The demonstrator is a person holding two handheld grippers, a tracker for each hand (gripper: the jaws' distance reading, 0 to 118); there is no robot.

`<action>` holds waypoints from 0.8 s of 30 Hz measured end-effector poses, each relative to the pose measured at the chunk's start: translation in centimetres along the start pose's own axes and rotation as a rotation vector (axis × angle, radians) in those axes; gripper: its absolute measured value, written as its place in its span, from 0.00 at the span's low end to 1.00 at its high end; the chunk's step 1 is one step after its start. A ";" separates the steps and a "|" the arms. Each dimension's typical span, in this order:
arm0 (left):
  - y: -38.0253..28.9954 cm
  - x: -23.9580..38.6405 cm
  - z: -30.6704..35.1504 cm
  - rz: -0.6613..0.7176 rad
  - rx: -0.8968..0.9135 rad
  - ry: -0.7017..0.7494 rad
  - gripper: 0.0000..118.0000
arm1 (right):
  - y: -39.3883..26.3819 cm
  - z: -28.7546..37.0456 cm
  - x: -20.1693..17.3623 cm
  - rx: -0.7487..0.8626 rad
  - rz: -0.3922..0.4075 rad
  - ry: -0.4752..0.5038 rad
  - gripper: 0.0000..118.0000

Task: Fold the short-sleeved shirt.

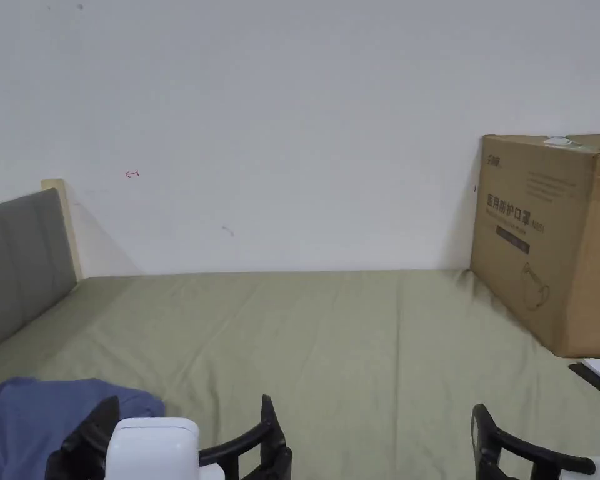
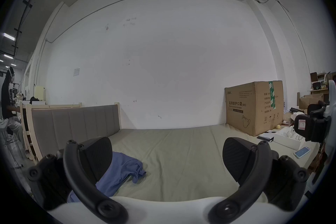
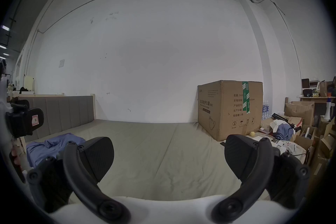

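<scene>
Currently at start of task: short-sleeved shirt [image 2: 120,171] crumpled, unfolded, on green bed sheet [image 1: 355,337], just left of and below left gripper [image 2: 164,157]. Left gripper: jaws spread wide, holding nothing, apparently clear of cloth, though contact under left jaw hard to confirm. Right gripper [image 3: 168,157]: jaws spread wide, empty, above bare sheet, well right of shirt. Next move, likely: lower left gripper onto shirt edge, pinch, spread flat.
</scene>
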State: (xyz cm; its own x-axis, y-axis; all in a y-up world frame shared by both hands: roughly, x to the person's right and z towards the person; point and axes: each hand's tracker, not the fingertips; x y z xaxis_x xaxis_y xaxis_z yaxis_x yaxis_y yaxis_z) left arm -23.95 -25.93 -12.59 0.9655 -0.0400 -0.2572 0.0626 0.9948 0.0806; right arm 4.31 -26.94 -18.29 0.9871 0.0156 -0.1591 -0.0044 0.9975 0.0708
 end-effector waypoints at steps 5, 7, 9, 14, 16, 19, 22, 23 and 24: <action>-0.1 0.1 -0.2 -0.004 -0.002 -0.009 1.00 | 0.2 -0.4 -0.1 -0.009 0.010 -0.003 1.00; -0.1 0.2 -0.3 -0.004 -0.003 -0.006 1.00 | 0.2 -0.5 0.0 -0.012 0.004 0.006 1.00; -0.1 0.2 -0.4 -0.001 -0.006 -0.009 1.00 | 0.2 -0.5 0.0 -0.013 0.003 0.005 1.00; -0.1 0.2 -0.6 0.000 -0.007 -0.009 1.00 | 0.3 -0.7 -0.3 -0.017 0.010 0.017 1.00; 0.0 0.2 -0.7 0.000 -0.008 -0.010 1.00 | 0.3 -0.7 -0.3 -0.016 0.010 0.021 1.00; 0.1 0.1 -0.7 -0.003 -0.007 -0.014 1.00 | 0.3 -0.8 -0.5 -0.016 0.015 0.024 1.00; 0.1 0.1 -0.7 -0.006 -0.006 -0.014 1.00 | 0.3 -0.8 -0.6 -0.017 0.017 0.028 1.00; 0.1 0.1 -0.7 -0.006 -0.006 -0.015 1.00 | 0.3 -0.8 -0.7 -0.018 0.016 0.030 1.00; 0.1 0.1 -0.7 -0.005 -0.006 -0.015 1.00 | 0.3 -0.8 -0.7 -0.020 0.016 0.031 1.00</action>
State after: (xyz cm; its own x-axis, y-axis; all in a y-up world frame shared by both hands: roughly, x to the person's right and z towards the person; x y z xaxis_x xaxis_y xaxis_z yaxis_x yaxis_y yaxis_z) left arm -24.02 -25.75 -13.26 0.9690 -0.0466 -0.2427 0.0662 0.9951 0.0734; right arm 3.53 -26.61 -18.94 0.9815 0.0330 -0.1887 -0.0231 0.9983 0.0542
